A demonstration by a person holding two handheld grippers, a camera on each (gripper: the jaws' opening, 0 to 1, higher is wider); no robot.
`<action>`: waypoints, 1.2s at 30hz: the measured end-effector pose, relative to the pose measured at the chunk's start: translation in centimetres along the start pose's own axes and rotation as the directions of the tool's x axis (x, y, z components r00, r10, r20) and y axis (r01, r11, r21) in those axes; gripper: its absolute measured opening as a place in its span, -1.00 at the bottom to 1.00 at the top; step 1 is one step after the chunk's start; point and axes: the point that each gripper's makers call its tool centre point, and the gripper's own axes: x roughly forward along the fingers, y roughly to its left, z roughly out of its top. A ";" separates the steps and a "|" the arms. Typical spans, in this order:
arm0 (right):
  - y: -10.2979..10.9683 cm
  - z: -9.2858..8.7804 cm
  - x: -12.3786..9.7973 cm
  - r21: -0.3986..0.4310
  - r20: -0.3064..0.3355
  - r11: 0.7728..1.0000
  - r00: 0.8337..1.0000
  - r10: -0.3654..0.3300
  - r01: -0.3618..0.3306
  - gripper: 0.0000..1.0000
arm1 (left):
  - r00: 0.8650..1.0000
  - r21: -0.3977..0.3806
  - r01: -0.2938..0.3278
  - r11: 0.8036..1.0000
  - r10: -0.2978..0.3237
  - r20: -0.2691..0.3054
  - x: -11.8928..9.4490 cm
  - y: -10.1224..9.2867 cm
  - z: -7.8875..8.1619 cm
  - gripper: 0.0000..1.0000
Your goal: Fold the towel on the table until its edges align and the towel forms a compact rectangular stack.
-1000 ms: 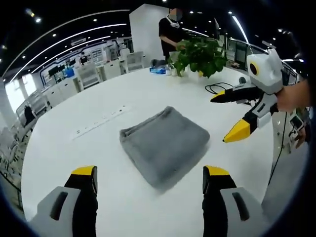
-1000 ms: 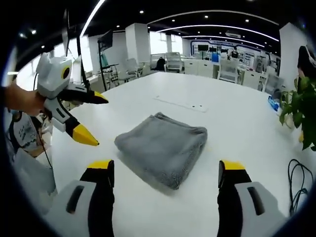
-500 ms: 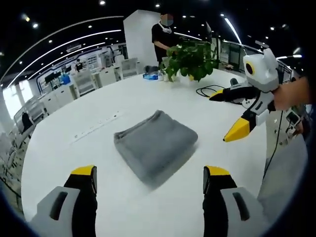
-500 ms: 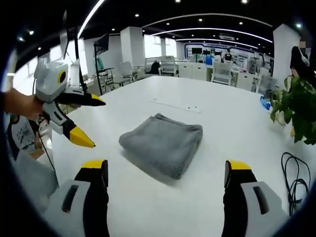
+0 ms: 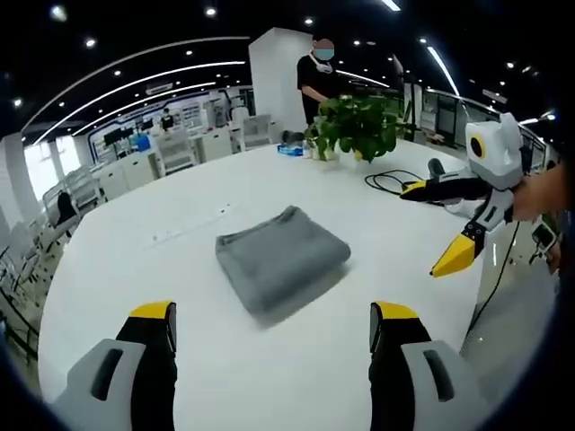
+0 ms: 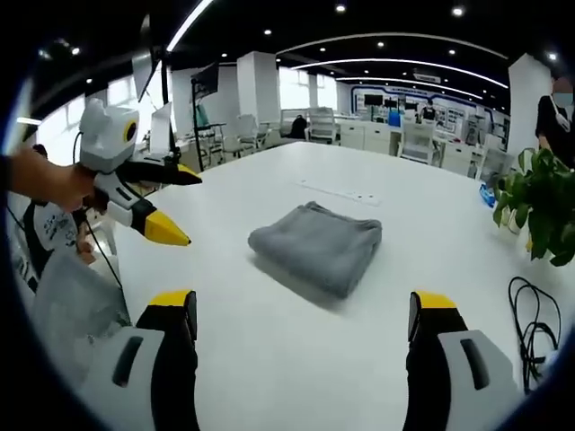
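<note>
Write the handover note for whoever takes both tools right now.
Left tool: open, empty, held back from the towel.
Right tool: open, empty, also off the cloth.
Towel: grey, lying folded in a compact rectangular stack on the white table, touched by neither tool.
Nearby: a potted plant and a black cable at the table's far side.
Done: the folding looks complete.
Left: perhaps only check that the edges line up; the pictures are too coarse to confirm.

- Leafy green potted plant point(image 6: 537, 206) runs off the right gripper view's edge.
- Black looped cable point(image 6: 532, 325) gets clipped there too.
- Folded grey towel's point(image 5: 280, 259) inner layers are hidden.
</note>
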 end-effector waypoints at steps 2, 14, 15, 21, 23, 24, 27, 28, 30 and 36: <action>0.2 -0.1 -0.4 -0.004 0.002 1.000 1.000 -0.001 0.001 0.98 | 1.000 0.002 -0.004 1.000 0.004 0.001 -0.4 -0.4 -0.2 0.82; 1.4 -1.9 -2.6 0.015 0.032 0.999 0.999 -0.033 0.032 0.97 | 0.997 -0.039 -0.068 0.997 0.068 0.023 -3.8 -1.0 -3.3 0.81; 1.3 -2.0 -2.7 0.017 0.037 0.999 0.999 -0.040 0.039 0.97 | 0.997 -0.027 -0.072 0.997 0.072 0.017 -4.0 -1.0 -3.7 0.81; 1.8 -2.4 -3.5 0.045 0.061 0.997 0.996 -0.058 0.055 0.97 | 0.996 -0.039 -0.088 0.995 0.088 0.013 -4.4 -0.6 -5.2 0.81; 2.1 -2.7 -3.6 0.046 0.056 0.998 0.997 -0.055 0.052 0.97 | 0.996 -0.041 -0.086 0.995 0.087 0.014 -4.2 -0.3 -5.6 0.81; 2.2 -2.8 -3.7 0.046 0.056 0.998 0.997 -0.055 0.052 0.97 | 0.996 -0.040 -0.088 0.995 0.089 0.011 -4.5 -0.5 -5.8 0.81; 2.5 -3.0 -4.1 0.058 0.064 0.997 0.996 -0.057 0.053 0.97 | 0.994 -0.018 -0.111 0.994 0.111 -0.002 -5.0 -0.4 -6.3 0.80; 2.6 -3.1 -4.1 0.065 0.066 0.997 0.996 -0.057 0.053 0.97 | 0.994 -0.017 -0.111 0.994 0.111 0.000 -5.2 -0.5 -6.4 0.80; 3.0 -3.3 -4.2 0.063 0.065 0.997 0.996 -0.057 0.053 0.97 | 0.994 -0.008 -0.114 0.993 0.114 0.003 -5.5 -0.6 -6.5 0.80; 3.3 -3.6 -4.0 0.039 0.062 0.998 0.996 -0.060 0.058 0.98 | 0.992 -0.020 -0.127 0.992 0.127 0.005 -6.1 -0.5 -6.9 0.80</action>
